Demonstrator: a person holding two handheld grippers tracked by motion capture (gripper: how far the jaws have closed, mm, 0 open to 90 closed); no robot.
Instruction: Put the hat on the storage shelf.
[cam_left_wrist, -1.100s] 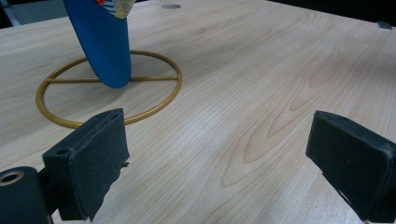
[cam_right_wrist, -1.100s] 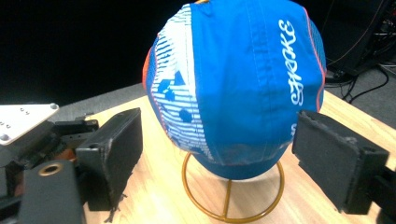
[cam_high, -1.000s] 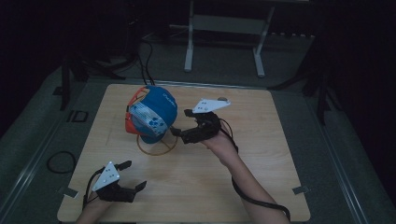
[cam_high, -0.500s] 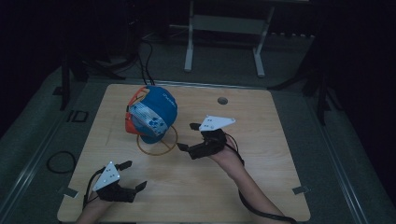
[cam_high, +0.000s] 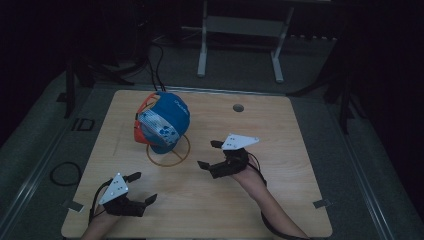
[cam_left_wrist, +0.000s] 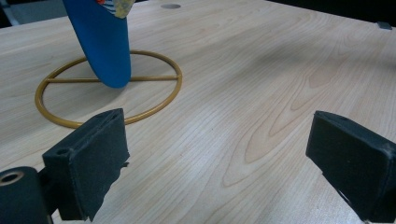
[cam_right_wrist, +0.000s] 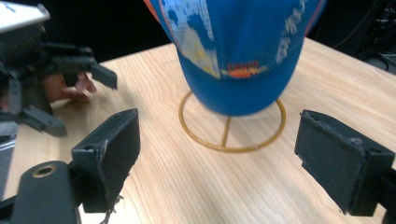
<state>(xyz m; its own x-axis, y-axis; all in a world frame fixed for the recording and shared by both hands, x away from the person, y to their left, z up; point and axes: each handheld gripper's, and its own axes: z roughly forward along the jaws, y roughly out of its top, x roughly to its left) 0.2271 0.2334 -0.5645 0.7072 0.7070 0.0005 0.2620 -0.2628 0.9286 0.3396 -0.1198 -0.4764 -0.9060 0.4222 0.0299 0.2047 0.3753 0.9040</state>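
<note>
A blue and orange cap hangs on a stand with a gold ring base at the table's left centre. The cap's blue peak dips over the gold ring base in the left gripper view; the cap looms close in the right gripper view. My left gripper rests open near the front left edge, nothing between its jaws. My right gripper is open too, just right of the ring and clear of the cap. Each gripper shows wide-spread black pads over bare wood.
The wooden table has a round cable hole at the back. A white metal frame stands on the floor behind the table. Cables lie on the floor at the left. The left hand's gripper appears in the right gripper view.
My right gripper has drawn back from the cap toward the front of the table, empty and open. The cap stays on its stand. The left gripper has not moved.
</note>
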